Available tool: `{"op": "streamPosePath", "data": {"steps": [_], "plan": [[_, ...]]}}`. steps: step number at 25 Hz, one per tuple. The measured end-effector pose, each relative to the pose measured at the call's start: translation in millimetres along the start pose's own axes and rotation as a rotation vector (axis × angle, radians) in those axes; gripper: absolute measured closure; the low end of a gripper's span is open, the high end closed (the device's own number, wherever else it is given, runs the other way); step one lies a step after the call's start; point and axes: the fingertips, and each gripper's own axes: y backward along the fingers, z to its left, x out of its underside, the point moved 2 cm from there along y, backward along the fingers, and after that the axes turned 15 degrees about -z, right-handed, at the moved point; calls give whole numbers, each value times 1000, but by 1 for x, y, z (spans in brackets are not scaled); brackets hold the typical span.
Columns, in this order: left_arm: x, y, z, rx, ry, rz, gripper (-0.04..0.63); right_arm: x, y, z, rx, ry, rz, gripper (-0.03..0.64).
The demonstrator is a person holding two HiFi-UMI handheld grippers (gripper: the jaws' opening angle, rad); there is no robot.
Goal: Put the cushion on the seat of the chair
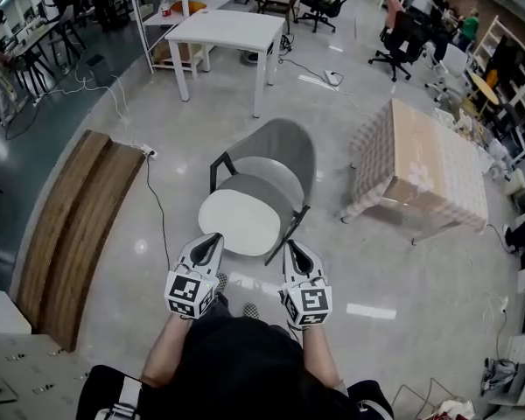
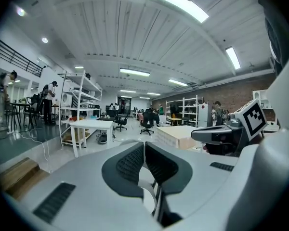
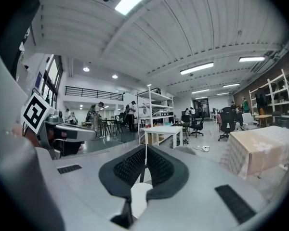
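Left gripper (image 2: 144, 154): jaws clenched, the ribbed black pads pressed together along their length with nothing between them. Right gripper (image 3: 145, 161): jaws likewise closed, pads meeting at the tips, no object grasped. Below and beyond each pair of closed jaws a sliver of the white cushion (image 3: 140, 197) shows, not touched by either gripper.

In the head view the left gripper (image 1: 213, 238) and right gripper (image 1: 291, 246) are held side by side, each with its marker cube toward the person, both pointing at the chair (image 1: 280, 143). The tips hang just at the near edge of the cushion (image 1: 239, 221); contact cannot be made out. The cushion, a white oval, lies flat on the seat, in front of the paler grey back pad and the darker grey shell of the backrest.

Surroundings: a white table (image 1: 227, 28) stands beyond the chair; a cloth-covered table (image 1: 420, 160) stands to its right, well apart; wooden boards (image 1: 79, 226) lie on the floor at left; a black cable (image 1: 157, 208) runs between boards and chair
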Motion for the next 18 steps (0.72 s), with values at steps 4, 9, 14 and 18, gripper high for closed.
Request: {"op": "streamPosePath", "data": {"steps": [4, 9, 14, 18], "plan": [[-4, 5, -7, -4, -13, -7, 568, -4, 8, 0, -5, -2, -12, 584], [-9, 5, -11, -5, -24, -10, 568, -5, 11, -2, -7, -2, -11, 584], [-8, 6, -16, 0, -27, -8, 568, -4, 14, -2, -13, 3, -8, 584], [-7, 7, -16, 2, -27, -5, 568, -4, 15, 0, -12, 3, -9, 584]]}}
